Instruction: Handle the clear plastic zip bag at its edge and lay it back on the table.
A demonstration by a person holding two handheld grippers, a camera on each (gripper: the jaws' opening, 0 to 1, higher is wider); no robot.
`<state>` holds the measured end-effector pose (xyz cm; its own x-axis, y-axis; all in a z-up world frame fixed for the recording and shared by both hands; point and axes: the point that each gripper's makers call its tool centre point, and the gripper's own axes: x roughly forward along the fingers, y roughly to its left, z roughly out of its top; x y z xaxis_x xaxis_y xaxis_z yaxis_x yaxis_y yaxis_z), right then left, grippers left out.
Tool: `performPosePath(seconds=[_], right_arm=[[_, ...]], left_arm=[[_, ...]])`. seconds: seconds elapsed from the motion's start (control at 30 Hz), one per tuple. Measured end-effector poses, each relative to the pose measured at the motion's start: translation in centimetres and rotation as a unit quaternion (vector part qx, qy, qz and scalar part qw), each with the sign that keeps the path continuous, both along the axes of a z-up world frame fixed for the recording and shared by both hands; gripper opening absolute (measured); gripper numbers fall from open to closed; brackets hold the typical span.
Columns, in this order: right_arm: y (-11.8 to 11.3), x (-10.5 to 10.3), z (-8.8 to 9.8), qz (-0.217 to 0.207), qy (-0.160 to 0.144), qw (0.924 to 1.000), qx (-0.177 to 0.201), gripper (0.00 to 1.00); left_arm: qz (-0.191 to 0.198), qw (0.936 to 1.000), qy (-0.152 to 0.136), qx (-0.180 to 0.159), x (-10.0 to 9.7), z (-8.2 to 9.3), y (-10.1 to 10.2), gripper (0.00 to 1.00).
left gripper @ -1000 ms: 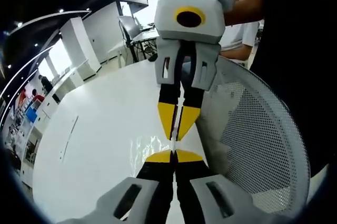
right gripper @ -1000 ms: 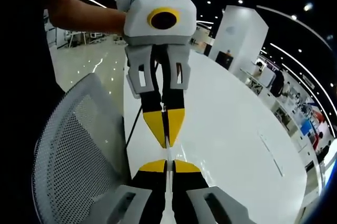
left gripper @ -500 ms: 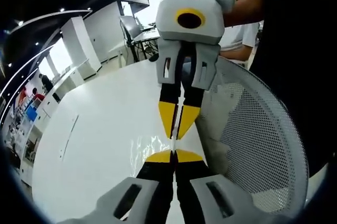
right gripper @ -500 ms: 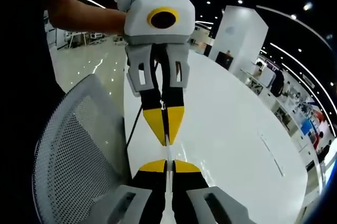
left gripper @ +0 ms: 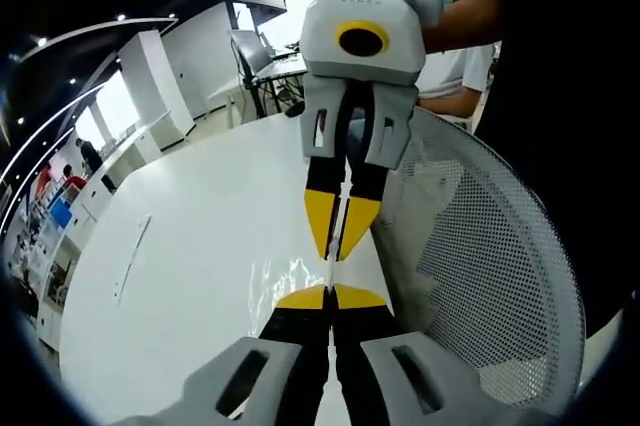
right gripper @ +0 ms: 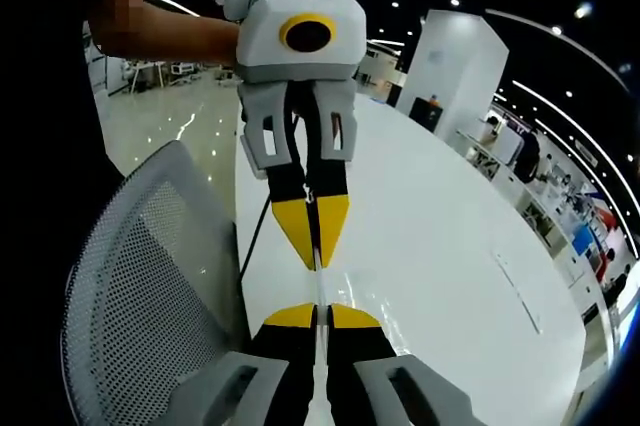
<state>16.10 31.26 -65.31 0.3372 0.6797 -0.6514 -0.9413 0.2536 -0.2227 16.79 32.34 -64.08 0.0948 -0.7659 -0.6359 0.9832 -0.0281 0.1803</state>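
Note:
The clear plastic zip bag hangs over the white table and shows as glinting, wrinkled film beside my jaws. In the right gripper view the zip bag is a thin edge-on line between the two grippers. My left gripper is shut on its near edge. Facing it tip to tip, my right gripper pinches the opposite edge with its yellow jaws together. In the right gripper view my right gripper is shut at the bottom, with my left gripper pointing down at it from above.
A white mesh chair back stands close to the table's edge; the same chair fills the lower left of the right gripper view. A person's arm holds the far gripper. A thin strip lies on the table.
The two grippers have drawn very slightly apart along the bag's edge; both stay shut on it.

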Motion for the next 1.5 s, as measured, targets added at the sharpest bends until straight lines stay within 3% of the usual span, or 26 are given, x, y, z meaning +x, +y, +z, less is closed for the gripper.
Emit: performPosePath(seconds=[1.5], right_arm=[[-0.7,-0.2,-0.6,-0.006,0.007,0.9999,-0.005,0.0]], left_arm=[[0.014,0.9999,0.005,0.001,0.2,0.1,1.2,0.0]])
